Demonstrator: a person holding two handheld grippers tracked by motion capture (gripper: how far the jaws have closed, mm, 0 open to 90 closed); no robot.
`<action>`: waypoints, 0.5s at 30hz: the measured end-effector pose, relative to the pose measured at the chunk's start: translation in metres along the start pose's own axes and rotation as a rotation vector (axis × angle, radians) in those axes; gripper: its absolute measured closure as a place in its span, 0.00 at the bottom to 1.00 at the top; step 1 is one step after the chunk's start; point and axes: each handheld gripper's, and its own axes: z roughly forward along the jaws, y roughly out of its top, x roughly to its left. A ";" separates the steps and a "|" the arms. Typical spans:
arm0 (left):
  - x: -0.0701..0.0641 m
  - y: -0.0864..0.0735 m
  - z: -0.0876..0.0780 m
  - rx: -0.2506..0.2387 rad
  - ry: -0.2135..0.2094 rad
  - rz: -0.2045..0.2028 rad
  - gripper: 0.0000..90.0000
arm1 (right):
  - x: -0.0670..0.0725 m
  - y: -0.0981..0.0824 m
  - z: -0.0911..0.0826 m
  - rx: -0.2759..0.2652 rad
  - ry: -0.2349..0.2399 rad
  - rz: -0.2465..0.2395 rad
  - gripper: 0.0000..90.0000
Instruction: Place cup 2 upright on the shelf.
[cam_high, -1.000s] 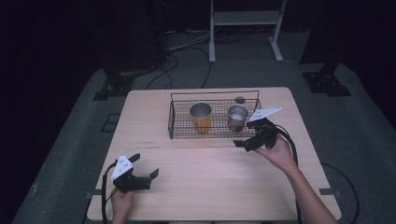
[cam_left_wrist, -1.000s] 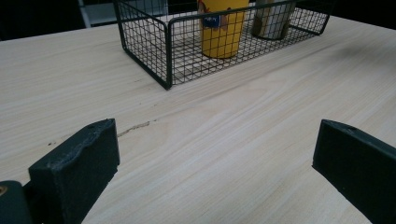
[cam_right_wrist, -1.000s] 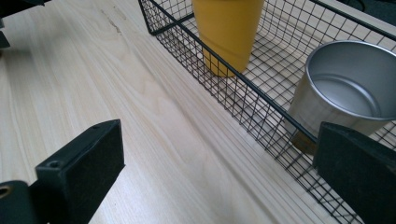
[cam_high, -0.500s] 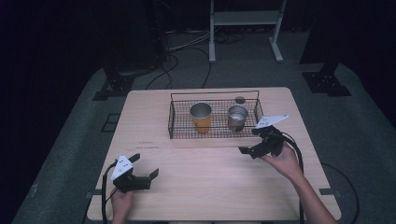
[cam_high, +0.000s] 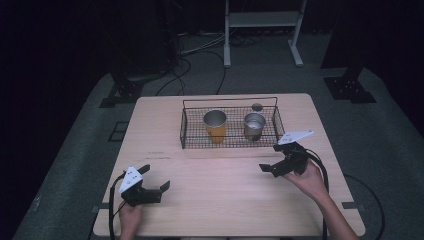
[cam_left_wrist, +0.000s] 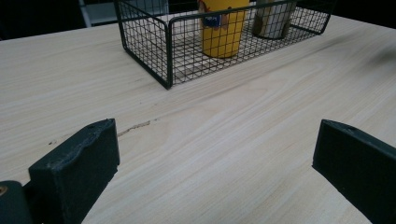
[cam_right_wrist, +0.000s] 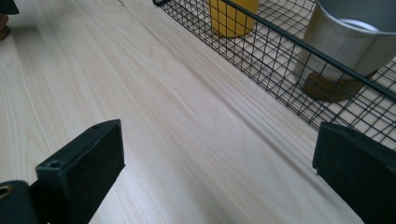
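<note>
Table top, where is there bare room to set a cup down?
The wide wood strip between the wire basket and the two tools, left tool and right tool, is free, as are both sides of the basket. Inside it, the yellow cup and silver cup crowd the middle.

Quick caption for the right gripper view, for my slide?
Open right tongs hover over the table beside the wire basket holding a silver cup and a yellow cup.

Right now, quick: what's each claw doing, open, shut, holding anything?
Left claw: open, holding nothing, low over the table.
Right claw: open, holding nothing, just in front of the wire basket.
</note>
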 end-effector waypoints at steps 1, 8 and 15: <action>0.000 0.000 0.000 0.000 0.000 0.000 0.00 | 0.000 -0.002 -0.001 -0.004 0.000 0.007 0.02; 0.000 0.000 0.000 0.002 0.001 0.002 0.00 | -0.001 -0.012 -0.007 -0.011 -0.004 0.030 0.02; 0.000 0.000 0.000 0.002 0.001 0.002 0.00 | -0.002 -0.022 -0.013 -0.017 -0.004 0.040 0.02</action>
